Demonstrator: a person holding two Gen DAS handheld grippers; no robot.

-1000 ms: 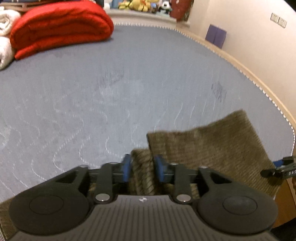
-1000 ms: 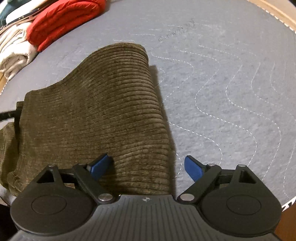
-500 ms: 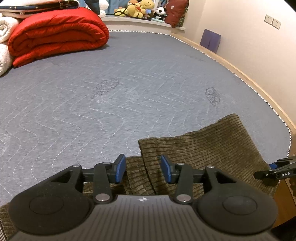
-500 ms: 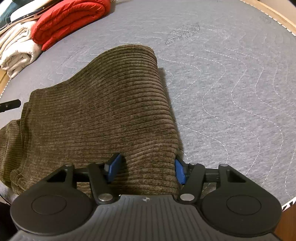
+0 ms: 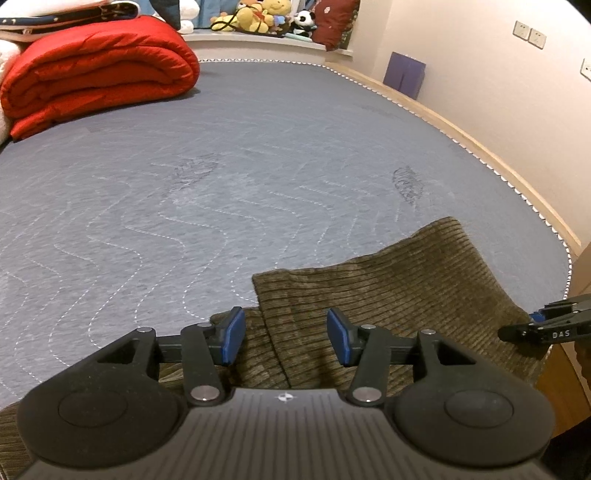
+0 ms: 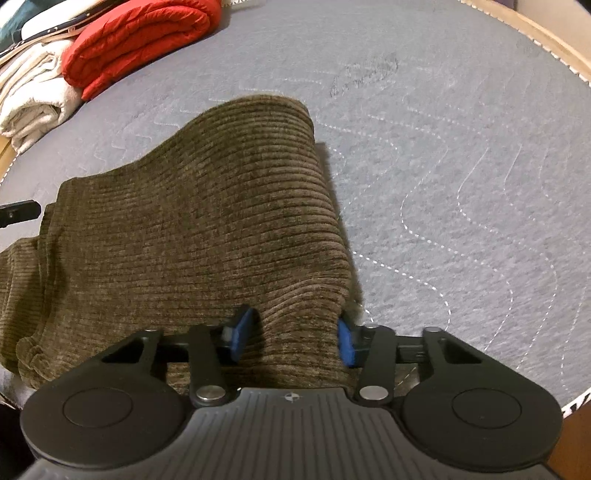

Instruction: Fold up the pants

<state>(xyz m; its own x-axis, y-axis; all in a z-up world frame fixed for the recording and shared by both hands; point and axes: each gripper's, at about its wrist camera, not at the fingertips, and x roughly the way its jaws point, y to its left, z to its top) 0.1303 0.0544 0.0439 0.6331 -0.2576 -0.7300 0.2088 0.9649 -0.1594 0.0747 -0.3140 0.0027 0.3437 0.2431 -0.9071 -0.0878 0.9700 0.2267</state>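
Mattress (image 5: 258,177), covered in grey quilted fabric with wavy stitching, fills most of both views and is bounded by a pale wooden rim on the wall side. A rolled red duvet (image 5: 96,70) is seen at the far end, with cream blankets (image 6: 33,96) stacked just beside it, and soft toys (image 5: 258,18) are lined along a ledge behind.

The pants (image 6: 192,236), of olive-brown corduroy, are laid near the close edge of the mattress, folded over so that an upper layer rests on a lower one; a rounded fold stands up along the side facing the open mattress in the right wrist view.

The left gripper (image 5: 282,334) is held over the edge of the upper layer. Its jaws are opening and stand moderately apart, with corduroy lying between the blue pads, and neither pad is seen pressing on it.

The right gripper (image 6: 291,334) is set astride the raised fold. Its jaws are closing, and the cloth is bunched between the blue pads, both of which are touching it. In the left wrist view, one black finger (image 5: 543,328) of this gripper is seen at the right margin, over the pants' edge.
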